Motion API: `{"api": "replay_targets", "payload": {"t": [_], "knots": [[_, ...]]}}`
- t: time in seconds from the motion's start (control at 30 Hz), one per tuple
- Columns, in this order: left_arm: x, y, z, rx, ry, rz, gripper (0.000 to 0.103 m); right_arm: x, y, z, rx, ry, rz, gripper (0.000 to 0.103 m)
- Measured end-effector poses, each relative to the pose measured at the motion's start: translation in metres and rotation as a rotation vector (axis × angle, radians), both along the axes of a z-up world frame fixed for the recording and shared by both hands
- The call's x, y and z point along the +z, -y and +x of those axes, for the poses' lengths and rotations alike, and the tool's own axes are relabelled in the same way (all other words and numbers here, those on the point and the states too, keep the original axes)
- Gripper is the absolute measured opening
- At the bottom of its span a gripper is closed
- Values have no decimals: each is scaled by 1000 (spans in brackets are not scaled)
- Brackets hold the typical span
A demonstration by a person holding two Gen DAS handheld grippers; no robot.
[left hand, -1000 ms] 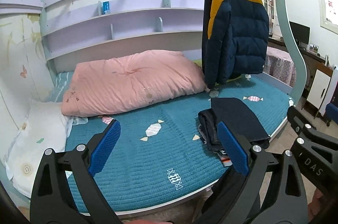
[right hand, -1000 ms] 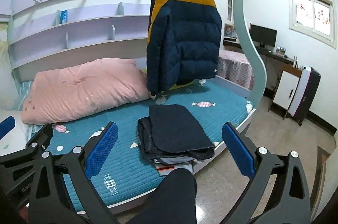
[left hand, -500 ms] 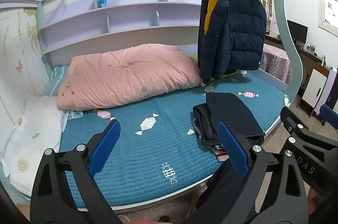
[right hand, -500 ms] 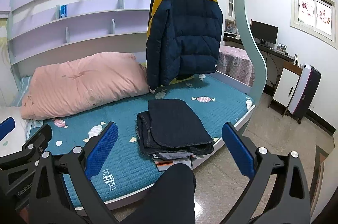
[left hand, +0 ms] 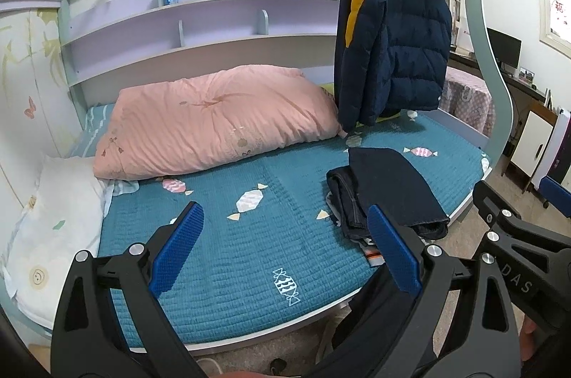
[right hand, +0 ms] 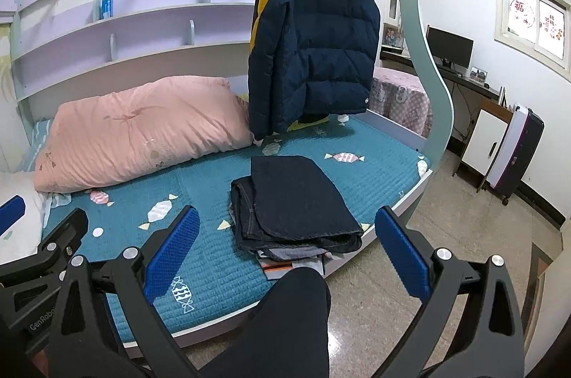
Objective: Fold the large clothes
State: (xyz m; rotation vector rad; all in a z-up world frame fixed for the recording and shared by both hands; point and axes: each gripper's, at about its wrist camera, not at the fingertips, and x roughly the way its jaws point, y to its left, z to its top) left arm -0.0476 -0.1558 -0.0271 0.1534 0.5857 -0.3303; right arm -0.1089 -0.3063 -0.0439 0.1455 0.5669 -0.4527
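A navy and yellow puffer jacket [left hand: 392, 39] hangs from a rail over the far right of the bed; it also shows in the right wrist view [right hand: 314, 49]. A stack of folded dark jeans [left hand: 385, 192] lies at the bed's front right edge, also seen in the right wrist view [right hand: 296, 203]. My left gripper [left hand: 285, 246] is open and empty, held back from the teal bedspread [left hand: 232, 256]. My right gripper [right hand: 285, 249] is open and empty, held in front of the folded stack.
A pink duvet [left hand: 214, 117] lies along the back of the bed, a white pillow [left hand: 53, 228] at the left. The curved bed post [right hand: 428, 64] stands at the right. A suitcase [right hand: 514, 149], cabinet and desk with monitor [right hand: 449, 46] stand beyond. A dark-trousered knee [right hand: 296, 313] is below.
Both grippers have drawn back from the bed and risen a little, so the bed and folded stack look smaller and lower. Both stay open.
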Motion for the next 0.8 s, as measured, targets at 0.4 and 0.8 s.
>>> {"api": "replay_targets", "payload": {"t": [0.4,0.8], "knots": [[-5,2,8,-2,-40,-5,94,-2,2,4,4,-15,15,95],[-10,4,10,-7,-70,1,94,-7,2,6,-3,-28,13,95]]}}
